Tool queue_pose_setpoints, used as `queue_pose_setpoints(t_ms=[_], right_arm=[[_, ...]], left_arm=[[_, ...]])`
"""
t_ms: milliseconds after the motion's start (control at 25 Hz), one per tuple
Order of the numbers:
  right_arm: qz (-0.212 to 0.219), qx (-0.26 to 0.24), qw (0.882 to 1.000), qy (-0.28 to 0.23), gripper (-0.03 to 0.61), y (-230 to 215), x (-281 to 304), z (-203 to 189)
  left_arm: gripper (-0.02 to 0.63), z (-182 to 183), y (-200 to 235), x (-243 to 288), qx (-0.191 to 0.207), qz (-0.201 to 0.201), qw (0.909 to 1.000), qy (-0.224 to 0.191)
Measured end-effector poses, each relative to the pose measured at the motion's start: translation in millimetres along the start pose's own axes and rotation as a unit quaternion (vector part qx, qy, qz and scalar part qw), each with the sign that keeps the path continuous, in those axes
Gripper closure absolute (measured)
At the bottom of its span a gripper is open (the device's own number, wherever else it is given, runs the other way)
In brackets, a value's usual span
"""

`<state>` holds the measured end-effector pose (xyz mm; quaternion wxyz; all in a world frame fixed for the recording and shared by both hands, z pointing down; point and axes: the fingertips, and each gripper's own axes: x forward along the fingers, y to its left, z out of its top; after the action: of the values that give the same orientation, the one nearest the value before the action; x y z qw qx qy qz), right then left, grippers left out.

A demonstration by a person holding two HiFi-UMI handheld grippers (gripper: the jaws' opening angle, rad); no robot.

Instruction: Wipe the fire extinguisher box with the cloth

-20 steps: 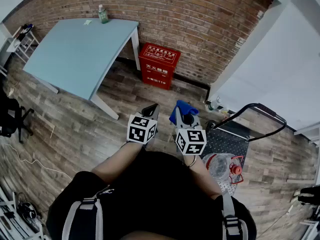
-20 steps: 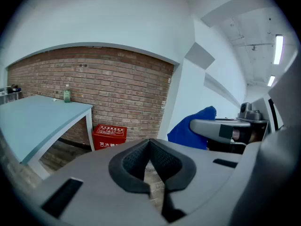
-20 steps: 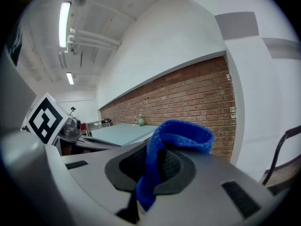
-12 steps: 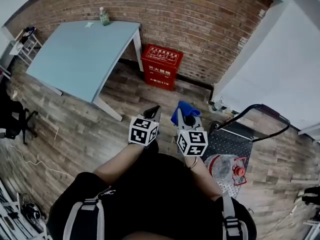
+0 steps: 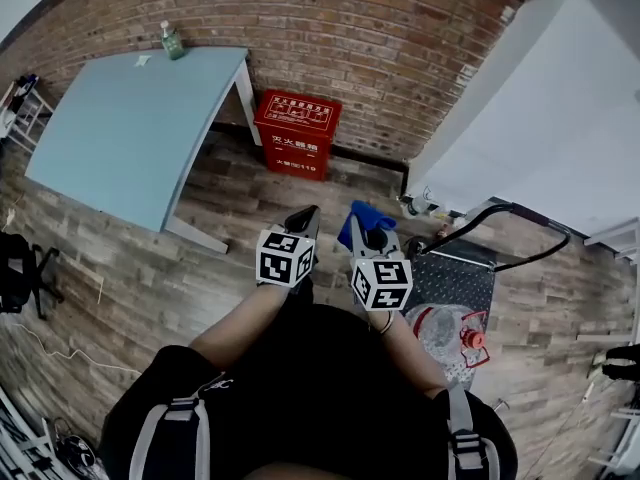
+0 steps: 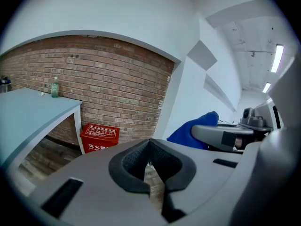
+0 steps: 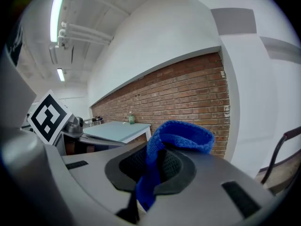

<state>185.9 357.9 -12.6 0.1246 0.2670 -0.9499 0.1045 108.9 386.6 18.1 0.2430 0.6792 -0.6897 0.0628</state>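
A red fire extinguisher box [image 5: 294, 134] with white lettering stands on the wood floor against the brick wall, beside the table leg; it also shows low in the left gripper view [image 6: 99, 137]. My right gripper [image 5: 362, 225] is shut on a blue cloth [image 5: 367, 215], which sticks up folded between its jaws [image 7: 175, 140]. My left gripper [image 5: 303, 219] is shut with nothing in it [image 6: 151, 166]. Both grippers are held side by side well short of the box, above the floor.
A light blue table [image 5: 120, 128] stands left of the box with a green bottle [image 5: 174, 39] on its far edge. A platform cart [image 5: 462, 286] with a black handle and a clear water jug [image 5: 446, 331] is at the right. A white wall corner [image 5: 520, 128] juts out right of the box.
The view has swung so the table and the red box sit further left and slightly higher. Both grippers keep their pose, the cloth still held in the right one.
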Motion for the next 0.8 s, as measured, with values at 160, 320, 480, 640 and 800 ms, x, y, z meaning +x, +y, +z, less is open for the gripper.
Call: queue_pose_setpoints(t_ms=[160, 320, 480, 640, 800], right_arm=[[-0.016, -0.004, 1.0, 0.013, 0.537, -18, 26, 12], [-0.031, -0.002, 0.999, 0.021, 0.537, -37, 56, 26], [-0.043, 0.004, 0.999, 0.031, 0.537, -55, 91, 38], [-0.054, 0.006, 0.998, 0.031, 0.537, -62, 128, 54], [-0.061, 0.004, 0.997, 0.037, 0.537, -69, 163, 68]], left_arm=[[0.618, 19, 11, 32, -0.013, -0.018, 0.9997, -0.002], [0.62, 33, 27, 64, -0.019, -0.033, 0.9992, 0.01], [0.62, 57, 46, 90, -0.013, -0.044, 0.9989, 0.01], [0.62, 80, 82, 111, -0.015, -0.046, 0.9988, 0.01], [0.62, 103, 116, 134, -0.012, -0.04, 0.9991, 0.007]])
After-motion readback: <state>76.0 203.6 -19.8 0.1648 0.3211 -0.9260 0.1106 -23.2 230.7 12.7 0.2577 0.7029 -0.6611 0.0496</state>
